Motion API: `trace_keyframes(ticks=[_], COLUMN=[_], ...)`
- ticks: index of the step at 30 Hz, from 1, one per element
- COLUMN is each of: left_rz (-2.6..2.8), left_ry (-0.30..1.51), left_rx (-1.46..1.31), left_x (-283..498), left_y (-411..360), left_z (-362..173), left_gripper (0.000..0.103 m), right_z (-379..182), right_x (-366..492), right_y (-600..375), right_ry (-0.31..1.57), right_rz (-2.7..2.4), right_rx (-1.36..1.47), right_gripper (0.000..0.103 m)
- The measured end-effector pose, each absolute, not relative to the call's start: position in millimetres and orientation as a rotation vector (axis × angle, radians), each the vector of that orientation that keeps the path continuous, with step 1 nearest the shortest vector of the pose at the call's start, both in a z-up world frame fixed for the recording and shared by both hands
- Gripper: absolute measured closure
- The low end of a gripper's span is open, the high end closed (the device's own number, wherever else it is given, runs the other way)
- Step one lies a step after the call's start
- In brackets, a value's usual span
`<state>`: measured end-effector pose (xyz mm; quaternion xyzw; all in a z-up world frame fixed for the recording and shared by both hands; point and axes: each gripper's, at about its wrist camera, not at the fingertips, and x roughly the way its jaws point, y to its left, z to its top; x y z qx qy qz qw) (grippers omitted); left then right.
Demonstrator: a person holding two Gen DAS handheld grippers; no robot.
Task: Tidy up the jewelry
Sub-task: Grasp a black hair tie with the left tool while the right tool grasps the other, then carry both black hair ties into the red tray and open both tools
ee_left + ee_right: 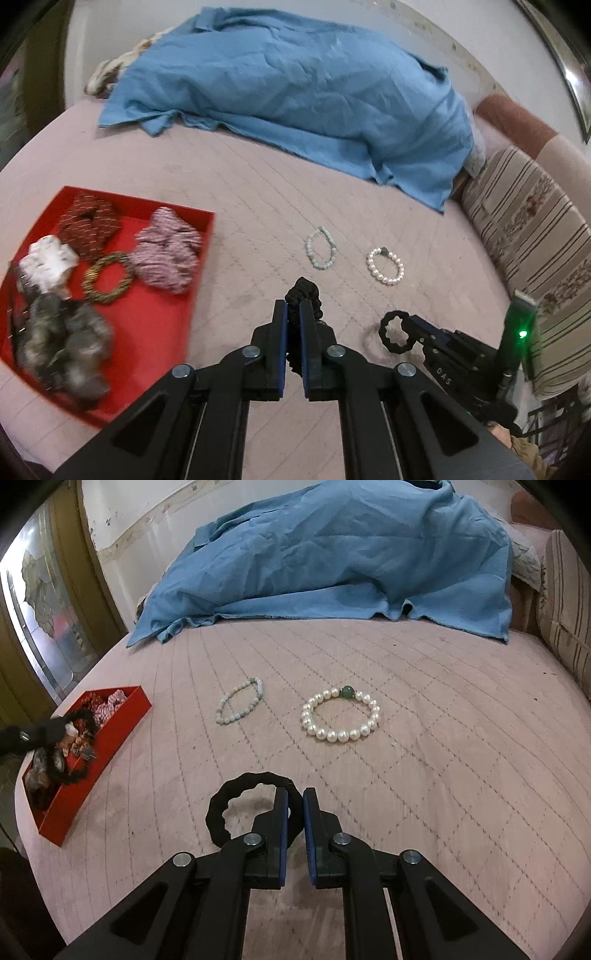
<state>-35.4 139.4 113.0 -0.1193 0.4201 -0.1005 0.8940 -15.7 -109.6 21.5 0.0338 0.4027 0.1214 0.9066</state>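
With both grippers clamped, the left gripper [293, 314] carried a black scrunchie [303, 295] toward the red tray [155, 325] at left, while the right gripper [295, 805] pinched a black ring [221, 812] at lower centre.

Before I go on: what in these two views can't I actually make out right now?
- Under the blue cloth, both views: whatever it covers is hidden.
- Red tray, right wrist view: contents too small, partly behind the blurred left gripper.
- Grey scrunchie, left wrist view: motion-blurred.
- Black scrunchie, left wrist view: mostly hidden between the left gripper's fingers.
- Black ring, right wrist view: the pinched side is behind the right gripper.
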Motion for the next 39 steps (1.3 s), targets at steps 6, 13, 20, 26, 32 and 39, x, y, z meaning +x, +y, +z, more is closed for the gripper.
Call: trace_keyframes(ticks=[6, 13, 20, 26, 32, 39], left_rz=[-0.180, -0.148, -0.111, -0.111, -0.145, -0.190], left_ry=[0.834, 0.835, 0.824, 0.835, 0.835, 0.844], left_rx=[-0.281, -0.380, -0.423, -0.484, -0.510, -0.517], left_x=[-65.0, -85.1, -95.7, -99.0, -99.4, -100.2], left_y=[178.1, 222.4, 252.7, 273.6, 277.2, 271.1], left_z=[117.5, 103.7, 91.4, 75.5, 69.0, 62.5], left_gripper=[0.097, 0.097, 0.097, 0.097, 0.097, 0.097], right_z=[20.2, 15.4, 37.5, 58.3, 72.9, 91.6], right_x=[-29.5, -57.0, -71.6, -73.9, -67.8, -57.3], right_y=[-104.7, -90.6, -63.5, -26.2, 14.3, 70.4], right_ry=[0.850, 0.904, 0.887, 0.867, 0.855, 0.823], right_rz=[0.231, 0.249, 0.288, 0.338, 0.391, 0.466], right_rx=[0.082, 0.152, 0.133, 0.069, 0.018, -0.075], right_gripper=[0.094, 0.094, 0.094, 0.094, 0.094, 0.094])
